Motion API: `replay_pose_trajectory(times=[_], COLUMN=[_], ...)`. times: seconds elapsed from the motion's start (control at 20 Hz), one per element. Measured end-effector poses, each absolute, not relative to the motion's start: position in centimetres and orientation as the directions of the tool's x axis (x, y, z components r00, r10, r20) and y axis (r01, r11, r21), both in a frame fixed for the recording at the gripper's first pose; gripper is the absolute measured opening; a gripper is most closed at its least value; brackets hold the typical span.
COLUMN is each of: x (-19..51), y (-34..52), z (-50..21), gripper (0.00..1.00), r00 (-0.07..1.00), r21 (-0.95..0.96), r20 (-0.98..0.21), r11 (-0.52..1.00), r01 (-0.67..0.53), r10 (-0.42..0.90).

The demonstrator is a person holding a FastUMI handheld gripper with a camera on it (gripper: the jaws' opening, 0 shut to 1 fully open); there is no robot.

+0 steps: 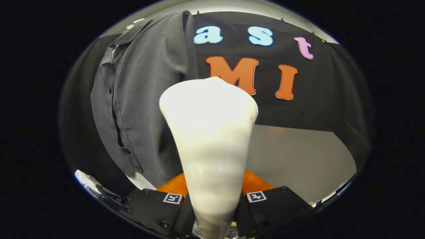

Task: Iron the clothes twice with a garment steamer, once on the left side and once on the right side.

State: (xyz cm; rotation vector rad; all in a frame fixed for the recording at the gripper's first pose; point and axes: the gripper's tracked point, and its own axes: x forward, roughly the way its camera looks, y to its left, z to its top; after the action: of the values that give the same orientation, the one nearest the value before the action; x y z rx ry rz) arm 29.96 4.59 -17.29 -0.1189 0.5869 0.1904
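Gripping garment steamer [208, 132]: jaws clenched on its neck. Grey shirt [139, 99] hangs on booth wall, beyond and left of steamer head, apart. Risk: head obscures the shirt, so a pass may drift off it.

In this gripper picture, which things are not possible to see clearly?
- Steamer: held by the gripper; its front plate faces away, so any steam is hidden.
- Shirt: its right part is hidden behind the steamer head; whether they touch is unclear.
- Orange object: mostly covered by the steamer and fingers; unidentifiable.
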Motion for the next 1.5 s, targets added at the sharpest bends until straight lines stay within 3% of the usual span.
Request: replay_pose_trajectory(times=[0.35, 0.85, 1.5], x=[24.9, 16.9, 14.7], y=[4.1, 10.4, 23.8], z=[-9.5, -0.1, -0.1], gripper=[0.56, 0.55, 0.55], r00=[0.928, 0.989, 0.997], r21=[-0.122, -0.136, -0.154], r20=[-0.373, -0.142, -0.064], r11=[0.990, 0.991, 0.987], r01=[-0.066, 0.012, -0.043], r10=[0.016, -0.032, 0.034])
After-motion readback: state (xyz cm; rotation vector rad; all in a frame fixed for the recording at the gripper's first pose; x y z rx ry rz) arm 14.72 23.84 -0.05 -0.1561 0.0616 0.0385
